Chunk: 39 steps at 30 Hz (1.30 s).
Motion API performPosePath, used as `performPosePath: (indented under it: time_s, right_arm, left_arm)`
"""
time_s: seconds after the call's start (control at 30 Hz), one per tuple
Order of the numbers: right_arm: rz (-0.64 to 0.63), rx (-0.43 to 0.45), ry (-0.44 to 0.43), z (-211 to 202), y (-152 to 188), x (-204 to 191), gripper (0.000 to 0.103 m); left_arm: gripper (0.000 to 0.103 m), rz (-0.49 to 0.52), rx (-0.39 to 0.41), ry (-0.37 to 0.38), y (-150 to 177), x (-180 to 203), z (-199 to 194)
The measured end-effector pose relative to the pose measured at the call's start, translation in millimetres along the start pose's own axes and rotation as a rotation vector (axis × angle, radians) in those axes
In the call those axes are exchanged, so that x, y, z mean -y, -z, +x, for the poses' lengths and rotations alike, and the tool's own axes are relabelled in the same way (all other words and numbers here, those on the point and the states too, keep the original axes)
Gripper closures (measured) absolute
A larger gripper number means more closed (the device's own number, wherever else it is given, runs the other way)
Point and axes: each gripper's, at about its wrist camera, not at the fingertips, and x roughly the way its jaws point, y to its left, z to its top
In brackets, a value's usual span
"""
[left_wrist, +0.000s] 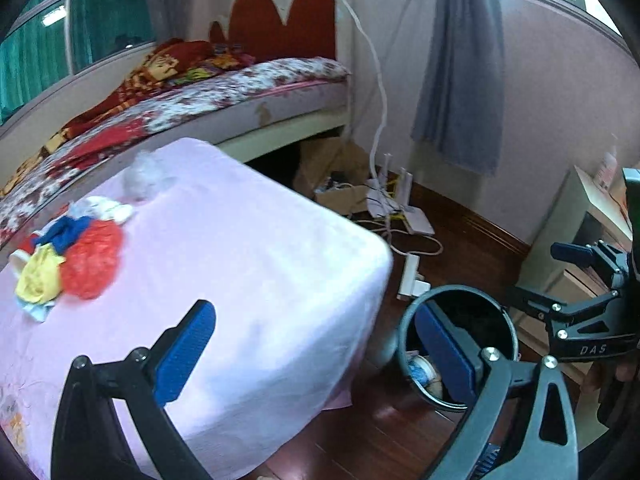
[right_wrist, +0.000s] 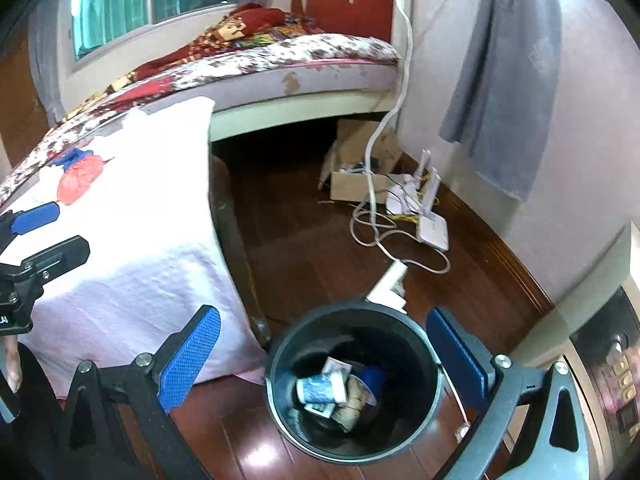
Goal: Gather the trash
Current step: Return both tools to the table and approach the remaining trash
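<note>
A black round trash bin (right_wrist: 354,384) stands on the wooden floor beside the table and holds a blue-labelled can (right_wrist: 320,388) and crumpled paper. My right gripper (right_wrist: 324,364) is open and empty just above the bin. The bin also shows in the left wrist view (left_wrist: 456,344). My left gripper (left_wrist: 316,356) is open and empty over the table's near corner. A heap of crumpled trash lies on the pink tablecloth (left_wrist: 256,264): a red piece (left_wrist: 94,262), a yellow piece (left_wrist: 40,276), a blue piece (left_wrist: 64,234) and white pieces (left_wrist: 106,208). A clear wad (left_wrist: 146,176) lies further back.
A bed (left_wrist: 248,92) with a red headboard stands behind the table. Cardboard boxes (right_wrist: 360,160), a white router (right_wrist: 430,226), cables and a power strip (right_wrist: 388,286) lie on the floor by the wall. A grey curtain (left_wrist: 460,68) hangs at right. A cabinet (right_wrist: 608,380) stands at far right.
</note>
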Motion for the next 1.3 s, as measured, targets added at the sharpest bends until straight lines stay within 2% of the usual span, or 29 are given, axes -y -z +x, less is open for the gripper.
performPosePath:
  time_s: [0.4,0.77,0.87,1.03,1.3]
  right_arm:
    - [-0.105,0.062,-0.119,8,-34,-86,0.0]
    - [-0.223,0.116,-0.254,23,-57,-186,0.0]
    - [-0.246,0.133,-0.298,28,-64,-218,0.0]
    - [-0.27,0.104,-0.336,36,-78,-264,0.0]
    - [-0.302,0.081,-0.379,62,-101,-324,0.0]
  left_arm:
    - [0.002,-0.075,0.023,-0.114,14,-72,-25]
    - [0.002,-0.254,0.041,-0.272,49,-182,-50]
    - [0.006,-0.308,0.035,-0.296,63,-213,-54]
    - [0.014,-0.361,0.018,-0.336,76,-255,-58]
    - [0.024,-0.406,-0.012,-0.337,78,-305,-39]
